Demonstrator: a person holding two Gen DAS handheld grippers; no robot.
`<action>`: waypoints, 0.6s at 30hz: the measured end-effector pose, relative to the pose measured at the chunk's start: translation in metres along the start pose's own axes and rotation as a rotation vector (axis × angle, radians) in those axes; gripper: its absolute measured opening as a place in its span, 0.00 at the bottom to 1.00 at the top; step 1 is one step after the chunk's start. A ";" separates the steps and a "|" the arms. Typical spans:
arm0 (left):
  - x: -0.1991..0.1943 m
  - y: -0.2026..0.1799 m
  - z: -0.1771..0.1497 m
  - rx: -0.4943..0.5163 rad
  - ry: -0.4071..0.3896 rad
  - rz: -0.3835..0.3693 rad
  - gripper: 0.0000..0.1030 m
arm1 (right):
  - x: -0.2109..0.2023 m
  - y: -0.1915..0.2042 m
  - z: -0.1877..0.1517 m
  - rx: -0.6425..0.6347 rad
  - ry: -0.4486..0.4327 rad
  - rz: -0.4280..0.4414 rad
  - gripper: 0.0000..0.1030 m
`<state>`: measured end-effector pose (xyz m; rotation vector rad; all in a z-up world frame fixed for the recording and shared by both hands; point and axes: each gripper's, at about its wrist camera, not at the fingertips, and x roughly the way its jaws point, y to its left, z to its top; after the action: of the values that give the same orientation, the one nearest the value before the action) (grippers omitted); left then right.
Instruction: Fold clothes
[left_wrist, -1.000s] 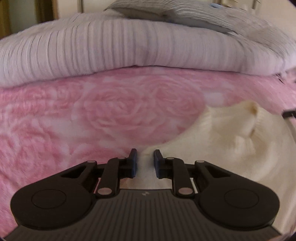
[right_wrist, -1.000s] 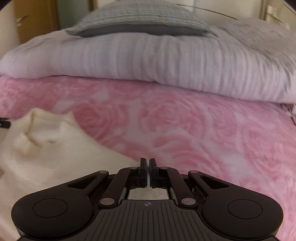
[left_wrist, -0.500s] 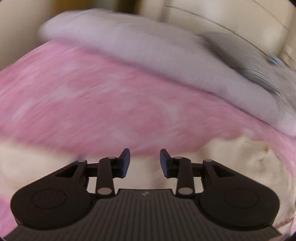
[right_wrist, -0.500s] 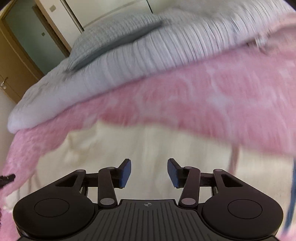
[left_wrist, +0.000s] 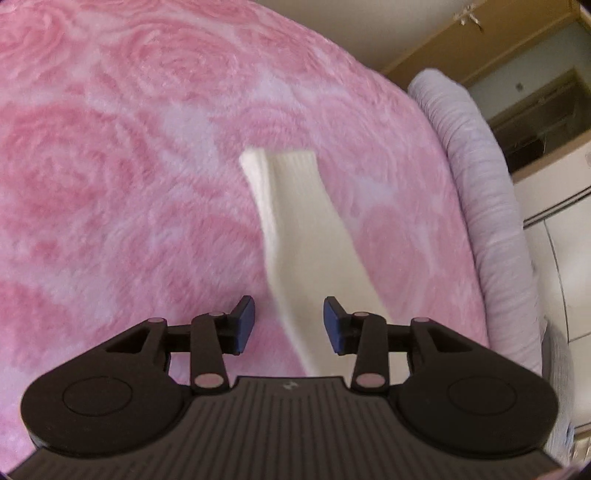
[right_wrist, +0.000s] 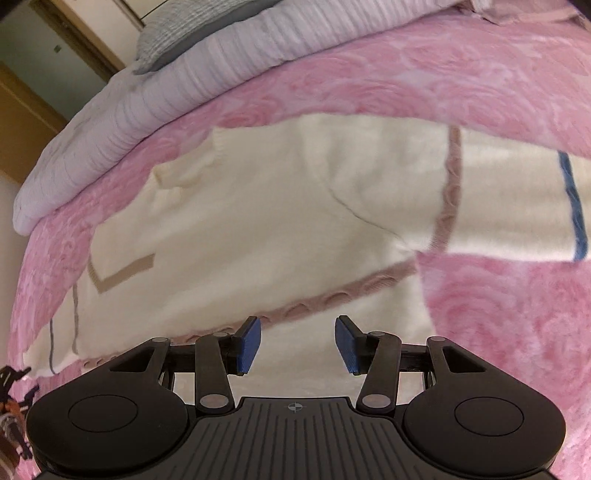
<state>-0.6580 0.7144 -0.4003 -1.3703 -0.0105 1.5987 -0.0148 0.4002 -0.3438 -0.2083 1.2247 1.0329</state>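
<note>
As sweater (right_wrist: 240, 221) lies flat, sleeve (left_wrist: 295, 206) pointing away, both fingers spread, L opening.

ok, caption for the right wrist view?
Right gripper, open and empty, hovers over a cream sweater spread flat on the pink rose blanket.
</note>
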 end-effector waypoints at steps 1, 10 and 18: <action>0.004 -0.004 0.000 0.014 -0.006 0.002 0.32 | 0.000 0.003 -0.001 -0.008 -0.001 0.001 0.47; -0.054 -0.093 -0.048 0.342 -0.016 -0.348 0.03 | -0.022 -0.006 0.005 0.025 -0.042 0.030 0.47; -0.102 -0.211 -0.276 0.658 0.569 -0.813 0.22 | -0.041 -0.035 0.013 0.130 -0.098 -0.015 0.47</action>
<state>-0.3270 0.6016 -0.3049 -1.0360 0.2473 0.4358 0.0213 0.3671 -0.3175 -0.0648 1.1947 0.9358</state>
